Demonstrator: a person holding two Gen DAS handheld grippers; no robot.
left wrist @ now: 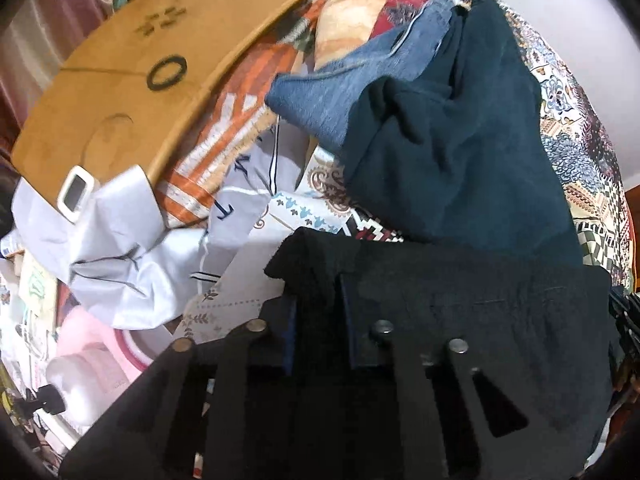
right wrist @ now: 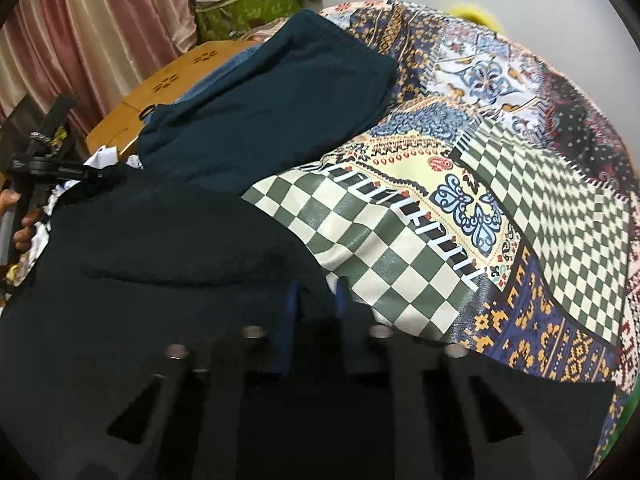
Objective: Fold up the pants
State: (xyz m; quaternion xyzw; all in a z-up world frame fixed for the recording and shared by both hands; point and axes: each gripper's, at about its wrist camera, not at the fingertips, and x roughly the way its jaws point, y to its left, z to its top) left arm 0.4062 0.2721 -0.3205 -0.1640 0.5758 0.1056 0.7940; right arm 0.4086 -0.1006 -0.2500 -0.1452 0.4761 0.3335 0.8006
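Observation:
Black pants (left wrist: 480, 312) lie spread over a patchwork bedspread (left wrist: 576, 152). In the left wrist view my left gripper (left wrist: 317, 308) is shut on a bunched corner of the black pants, and the cloth rises in a small peak between the blue pads (left wrist: 289, 320). In the right wrist view my right gripper (right wrist: 316, 304) is shut on the edge of the same black pants (right wrist: 160, 248), where they meet the checked patch of the bedspread (right wrist: 400, 264). A person's hand (right wrist: 22, 232) shows at the far left of that view.
A dark teal garment (left wrist: 460, 140) and blue jeans (left wrist: 320, 96) lie beyond the pants. A wooden lap table (left wrist: 132, 76) and crumpled pale cloth (left wrist: 120, 248) sit to the left. Pink curtains (right wrist: 80, 40) and a green box (right wrist: 248, 8) stand behind.

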